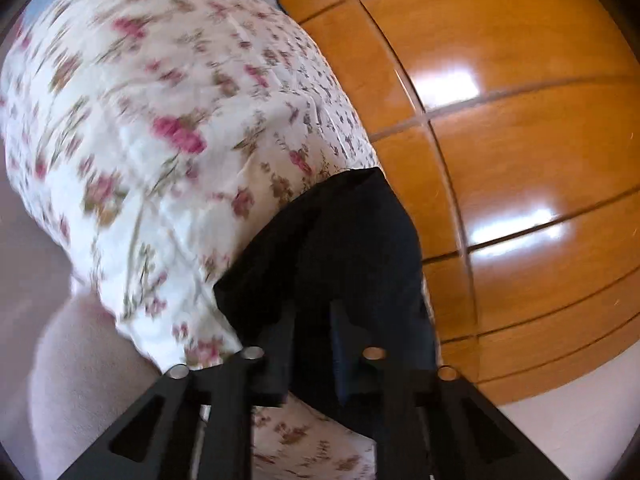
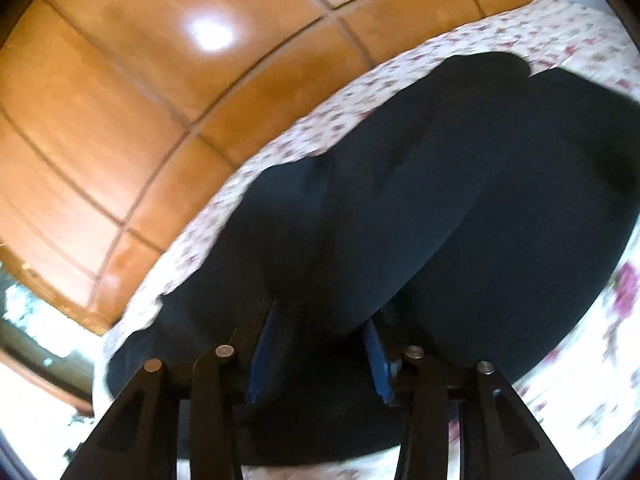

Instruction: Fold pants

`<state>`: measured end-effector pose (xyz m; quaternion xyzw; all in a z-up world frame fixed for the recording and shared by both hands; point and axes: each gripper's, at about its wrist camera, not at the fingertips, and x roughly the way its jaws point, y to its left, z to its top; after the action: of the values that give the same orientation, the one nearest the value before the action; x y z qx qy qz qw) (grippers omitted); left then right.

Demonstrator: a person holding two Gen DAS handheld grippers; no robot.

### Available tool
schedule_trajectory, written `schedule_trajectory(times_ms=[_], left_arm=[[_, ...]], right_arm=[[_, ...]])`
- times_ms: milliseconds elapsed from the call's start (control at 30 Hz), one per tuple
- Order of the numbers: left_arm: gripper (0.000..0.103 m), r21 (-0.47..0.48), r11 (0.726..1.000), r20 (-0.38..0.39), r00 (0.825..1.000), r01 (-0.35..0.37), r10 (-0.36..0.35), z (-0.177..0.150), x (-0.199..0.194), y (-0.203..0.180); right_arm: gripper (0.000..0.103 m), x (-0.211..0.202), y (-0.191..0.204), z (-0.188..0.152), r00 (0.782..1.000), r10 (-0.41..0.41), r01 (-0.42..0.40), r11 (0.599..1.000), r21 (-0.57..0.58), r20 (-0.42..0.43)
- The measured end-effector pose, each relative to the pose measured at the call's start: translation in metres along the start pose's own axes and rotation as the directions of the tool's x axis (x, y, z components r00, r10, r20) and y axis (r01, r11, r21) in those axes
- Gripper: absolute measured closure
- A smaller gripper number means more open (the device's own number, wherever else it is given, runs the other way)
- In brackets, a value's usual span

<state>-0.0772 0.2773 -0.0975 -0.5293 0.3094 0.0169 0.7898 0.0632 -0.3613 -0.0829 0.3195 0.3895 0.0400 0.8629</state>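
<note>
Pants, no readable label: left hand-held gripper pinches them, right parted.

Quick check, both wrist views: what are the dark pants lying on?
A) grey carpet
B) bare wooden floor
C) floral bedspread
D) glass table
C: the dark pants lie spread on the white floral bedspread, which also shows around the pants in the left wrist view; the glossy wooden panels lie beyond the bed's edge.
</note>
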Motion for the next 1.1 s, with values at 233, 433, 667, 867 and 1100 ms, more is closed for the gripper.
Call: schedule_trajectory(times_ms=[233,433,667,867,1100], left_arm=[[0.098,0.116,0.993,0.019,0.999,0.037,-0.040,0.042,-0.005,-0.050],[0.098,0.114,0.993,0.023,0.999,0.027,-0.030,0.045,-0.029,-0.033],[0.098,0.129,0.985,-0.040,0.992,-0.112,0.118,0.007,-0.023,0.017],[0.077,0.149,0.971,0.038,0.982,-0.189,0.185,0.005,-0.025,0.009],[0.075,0.164,0.970,0.243,0.960,-0.181,0.138,0.014,-0.052,-0.031]], right_arm=[[0.090,-0.021,0.027,0.033,0.998,0.046,-0.043,0.997,-0.059,0.049],[0.093,-0.066,0.045,0.010,0.993,0.070,-0.055,0.986,-0.154,0.095],[0.093,-0.040,-0.007,-0.033,1.000,-0.030,0.029,0.995,-0.100,-0.005],[0.089,-0.037,-0.012,-0.041,1.000,0.003,-0.003,0.996,-0.090,-0.003],[0.058,-0.057,-0.036,-0.024,0.995,0.056,-0.055,0.998,-0.008,0.078]])
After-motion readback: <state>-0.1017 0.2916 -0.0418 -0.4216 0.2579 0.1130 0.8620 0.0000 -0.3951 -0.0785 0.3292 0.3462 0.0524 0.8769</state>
